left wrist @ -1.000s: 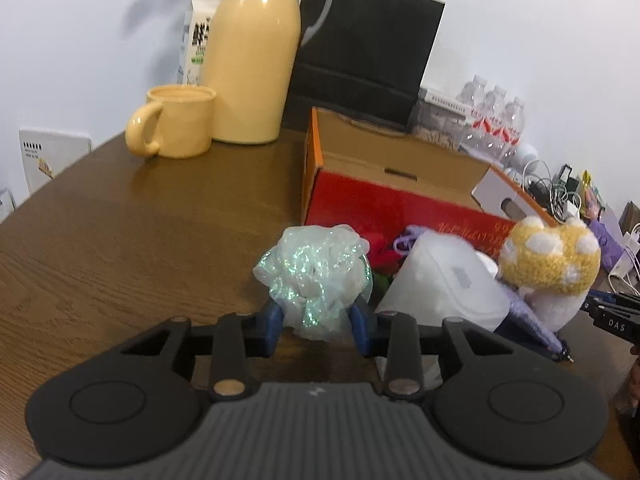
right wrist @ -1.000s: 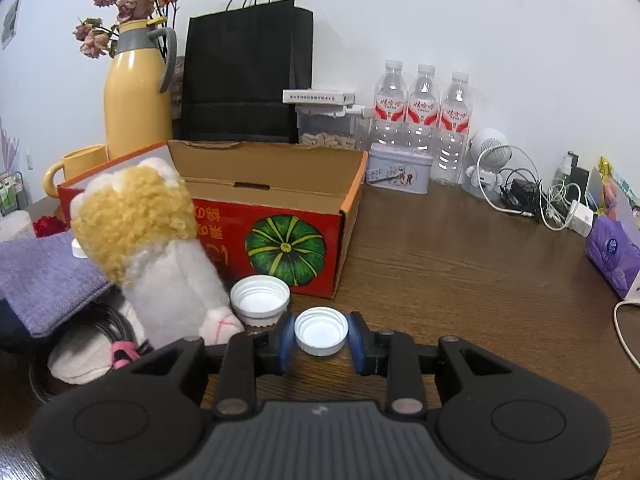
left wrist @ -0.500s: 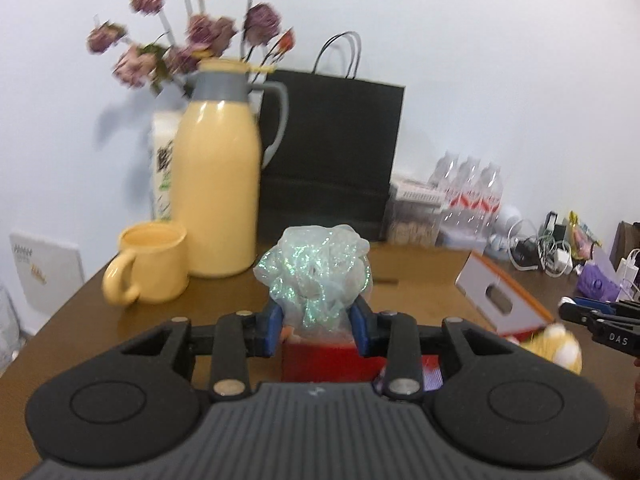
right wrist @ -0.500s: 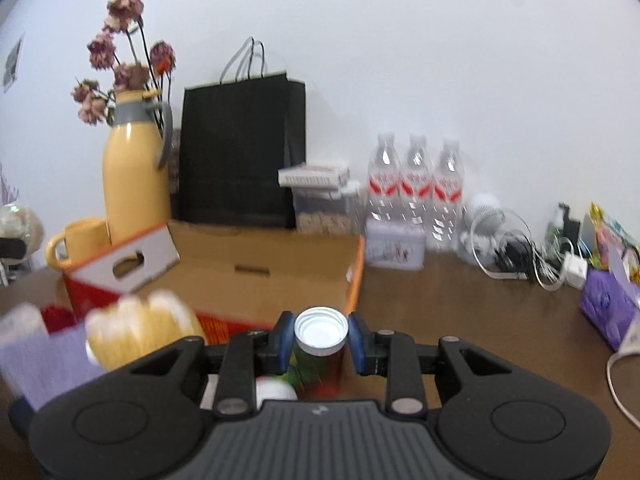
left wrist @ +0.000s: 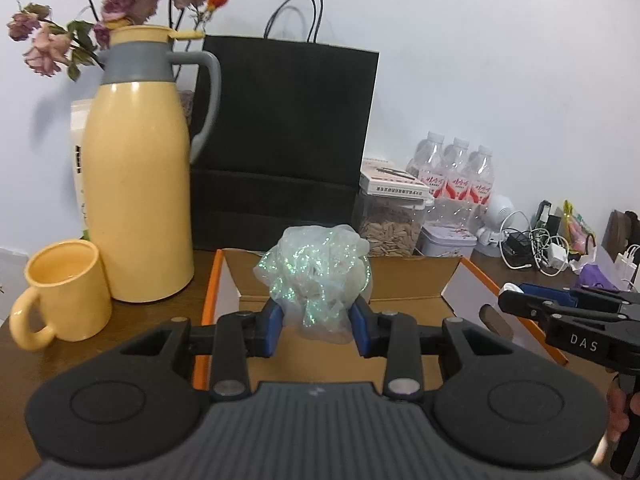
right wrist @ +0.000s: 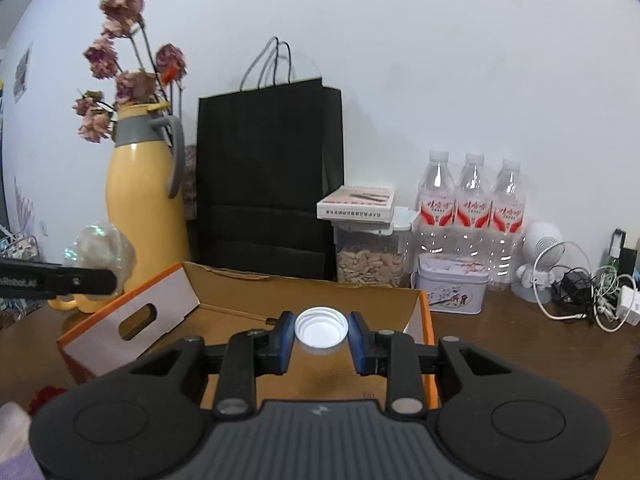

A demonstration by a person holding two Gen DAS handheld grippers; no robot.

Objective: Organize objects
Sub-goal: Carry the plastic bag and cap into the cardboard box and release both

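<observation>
L grip [left wrist: 318, 330] clamps iridescent mesh pouf [left wrist: 316, 280] | R grip [right wrist: 321, 342] clamps white bottle cap [right wrist: 321, 327] | vs 0.5 s ago I've got both centre-frame over open cardboard box [right wrist: 248, 304], plush gone from view

An iridescent, crinkled plastic mesh ball [left wrist: 318, 280] is clamped in the left gripper [left wrist: 318, 326]. Ahead lie a matt cardboard box [left wrist: 412, 276], a glossy jug [left wrist: 138, 188] and the wood-grain worktop [right wrist: 520, 344].
</observation>
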